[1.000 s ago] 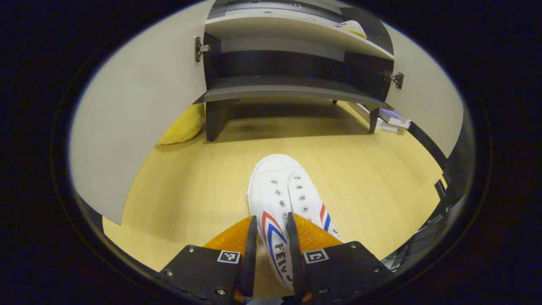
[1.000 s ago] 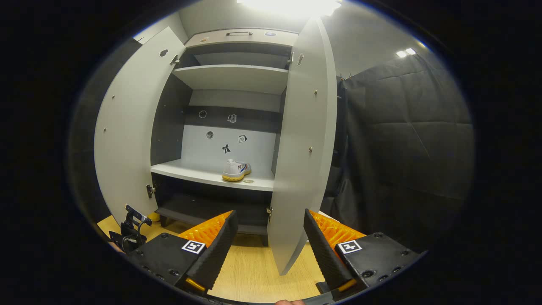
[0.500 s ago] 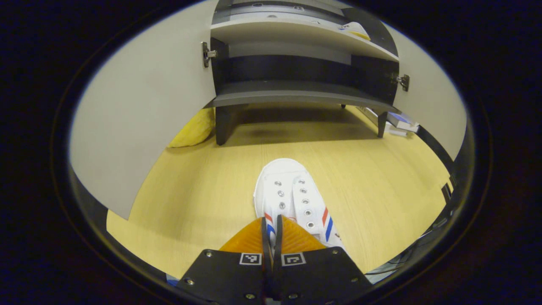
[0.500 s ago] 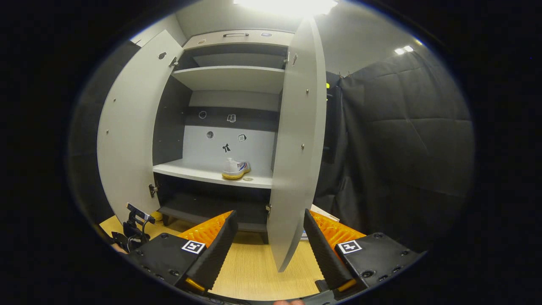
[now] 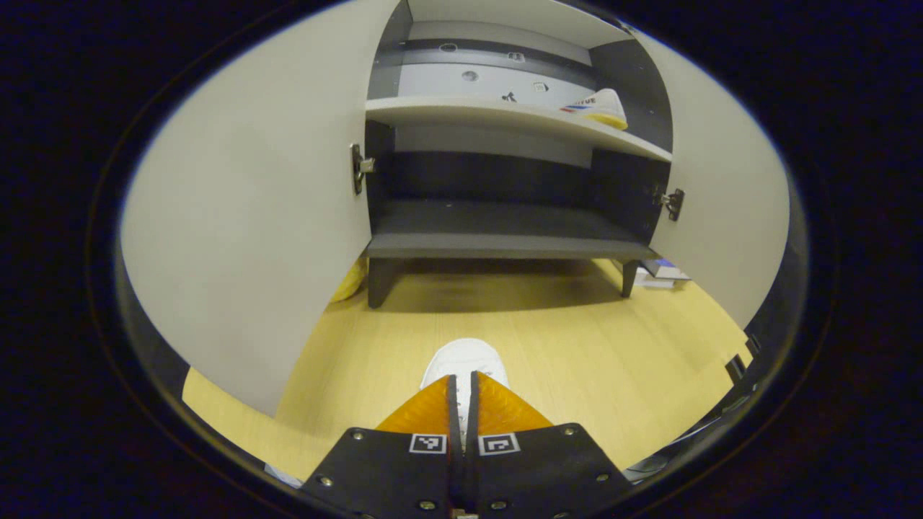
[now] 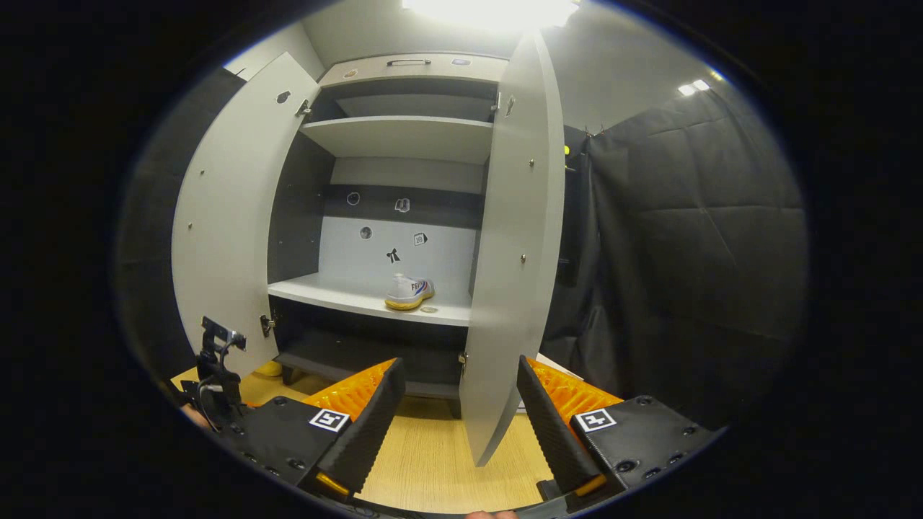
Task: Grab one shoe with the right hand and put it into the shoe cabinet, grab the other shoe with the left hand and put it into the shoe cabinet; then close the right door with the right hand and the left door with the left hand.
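One shoe stowed: we see the first shoe point(image 6: 409, 293) resting on the middle shelf point(image 5: 497, 114) of the shoe cabinet point(image 6: 404, 68).
Second shoe: the second shoe point(image 5: 464, 358) sits pinched in the left gripper point(image 5: 461, 404), toe pointing at the cabinet.
Change: half a second ago we saw eyelets and stripes; now only the toe shows and the view has tilted up, so we judge it lifted off the floor point(image 5: 562, 339).
Left gripper: fingers clamped on the shoe's upper.
Right gripper: the right gripper point(image 6: 456, 404) hangs spread apart and empty before the right door point(image 6: 515, 238).
Doors: left door point(image 5: 252, 209) and right door wide open.
Next: we expect a carry to the shelf.
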